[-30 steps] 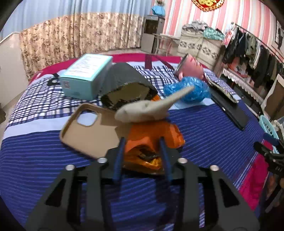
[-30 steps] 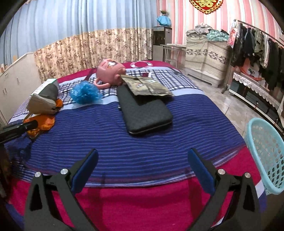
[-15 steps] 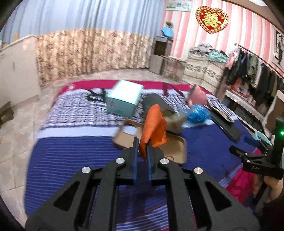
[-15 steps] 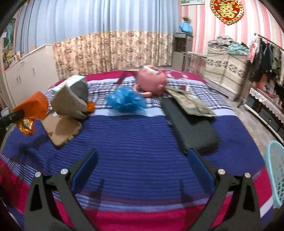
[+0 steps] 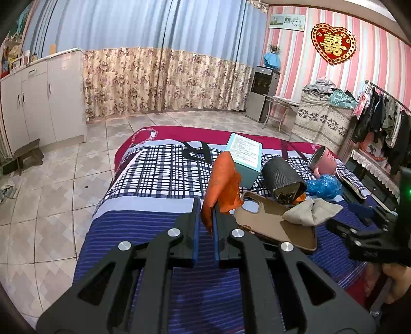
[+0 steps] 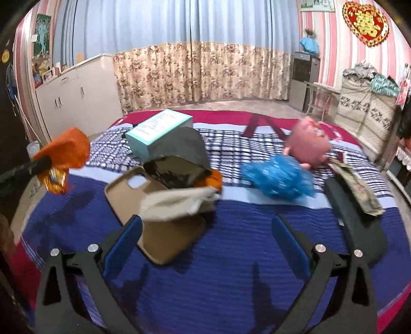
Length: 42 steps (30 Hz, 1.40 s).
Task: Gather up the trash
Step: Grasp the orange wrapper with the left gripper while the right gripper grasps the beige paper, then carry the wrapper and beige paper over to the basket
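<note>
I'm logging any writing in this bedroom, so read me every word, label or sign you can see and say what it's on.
"囍": gold double-happiness character on the red heart wall hanging.
Teal box: printed lines on its white top, too small to read.
Orange wrapper in the left gripper: no legible print.
Framed picture on the wall: too small to read.

Open blue bedspread straight ahead between the right gripper's fingers; tan phone case and beige wrapper crowding its left finger
</note>
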{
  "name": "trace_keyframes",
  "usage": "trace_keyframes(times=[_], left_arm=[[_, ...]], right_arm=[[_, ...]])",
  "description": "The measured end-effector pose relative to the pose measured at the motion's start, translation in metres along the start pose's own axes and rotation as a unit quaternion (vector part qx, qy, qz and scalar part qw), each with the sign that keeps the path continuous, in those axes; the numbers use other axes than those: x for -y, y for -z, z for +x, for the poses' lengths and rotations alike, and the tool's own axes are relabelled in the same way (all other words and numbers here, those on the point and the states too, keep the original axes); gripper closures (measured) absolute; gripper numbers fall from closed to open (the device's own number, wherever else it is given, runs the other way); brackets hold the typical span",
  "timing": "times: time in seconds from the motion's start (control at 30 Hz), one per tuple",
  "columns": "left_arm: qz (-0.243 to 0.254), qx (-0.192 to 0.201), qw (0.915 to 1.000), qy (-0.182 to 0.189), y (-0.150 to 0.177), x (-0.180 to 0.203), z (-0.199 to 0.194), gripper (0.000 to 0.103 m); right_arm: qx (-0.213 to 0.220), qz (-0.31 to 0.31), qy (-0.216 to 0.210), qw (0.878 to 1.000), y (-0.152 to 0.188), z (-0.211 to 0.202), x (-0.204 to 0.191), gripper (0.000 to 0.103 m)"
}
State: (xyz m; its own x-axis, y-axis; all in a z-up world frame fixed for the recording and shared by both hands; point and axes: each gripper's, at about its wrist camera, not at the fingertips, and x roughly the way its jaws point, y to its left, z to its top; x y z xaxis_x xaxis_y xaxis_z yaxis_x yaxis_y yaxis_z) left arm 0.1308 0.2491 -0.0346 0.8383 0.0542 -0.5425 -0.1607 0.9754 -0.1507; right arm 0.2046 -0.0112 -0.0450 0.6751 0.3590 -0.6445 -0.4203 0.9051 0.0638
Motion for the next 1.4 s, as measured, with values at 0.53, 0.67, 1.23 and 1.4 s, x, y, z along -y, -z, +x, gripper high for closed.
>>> trace_keyframes(times=[0.53,0.67,1.23,1.4], left_arm=[[0.028,0.008,0.9992,0.028,-0.009,0.046,-0.004,0.096],[0.043,0.016,0.9977,0.050,-0.011,0.080,-0.005,0.096],[0.113,-0.003,0.9759,0.187,0.006,0.283,0.008,0.096],[0.142,-0.008,0.9664,0.214,0.017,0.343,0.012,0.096]], right_arm=[[-0.013,0.055,-0.065,0.996,0.004,-0.007,0.032,0.100],[0.019,0.056,-0.035,0.998,0.008,-0.050,0.067,0.100],[0.096,0.154,0.204,0.962,0.079,-0.206,0.291,0.100],[0.102,0.187,0.249,0.945,0.099,-0.222,0.337,0.100]])
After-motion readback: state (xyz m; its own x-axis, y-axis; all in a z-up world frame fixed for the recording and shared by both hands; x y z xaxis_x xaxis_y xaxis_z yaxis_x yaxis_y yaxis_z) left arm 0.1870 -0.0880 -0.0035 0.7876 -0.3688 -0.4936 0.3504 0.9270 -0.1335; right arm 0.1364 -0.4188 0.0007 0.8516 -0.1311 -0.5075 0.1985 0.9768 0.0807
